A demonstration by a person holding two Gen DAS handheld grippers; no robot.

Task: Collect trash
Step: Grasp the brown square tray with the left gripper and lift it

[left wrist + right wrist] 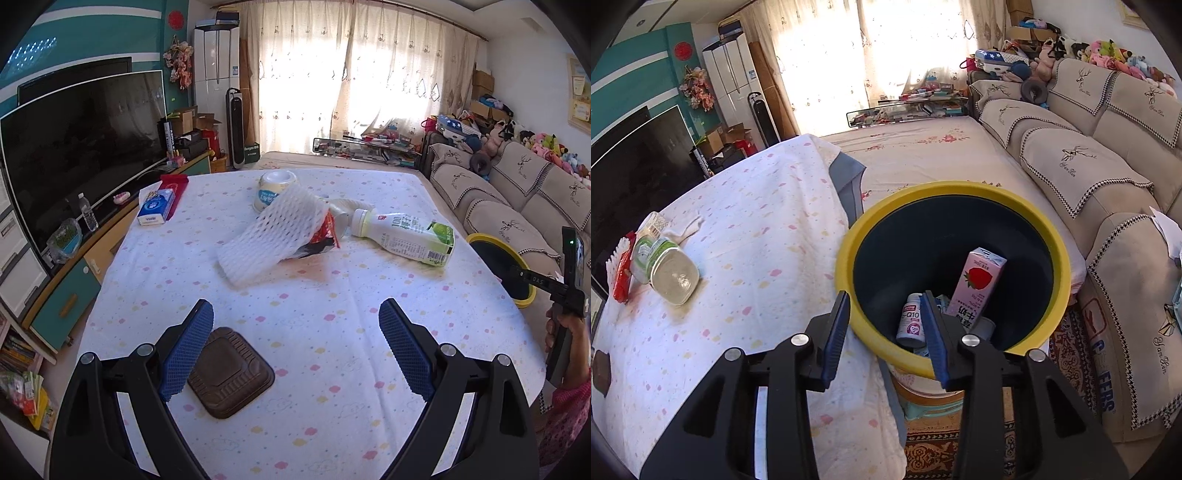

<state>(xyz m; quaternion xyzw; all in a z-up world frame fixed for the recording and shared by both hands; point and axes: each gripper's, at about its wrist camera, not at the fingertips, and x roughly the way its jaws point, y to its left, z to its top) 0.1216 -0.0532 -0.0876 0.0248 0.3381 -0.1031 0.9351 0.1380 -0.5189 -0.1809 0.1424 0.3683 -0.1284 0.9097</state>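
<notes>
My left gripper (295,308) stands open over the near part of the table, with nothing between its blue pads. A brown plastic tray (231,373) lies just beside its left finger. Farther back lie a white foam net (266,236) over a red wrapper (325,236), a juice bottle (402,236) on its side and a white cup (277,188). My right gripper (885,299) hangs open above the near rim of the yellow-rimmed bin (960,188), holding nothing. Inside the bin are a pink strawberry milk carton (977,291) and a small white bottle (911,325).
A blue tissue pack (157,206) sits at the table's far left. A television (81,147) stands left of the table and a sofa (1108,166) right of the bin. The bin stands off the table's right edge. A person's hand (565,332) holds the right gripper.
</notes>
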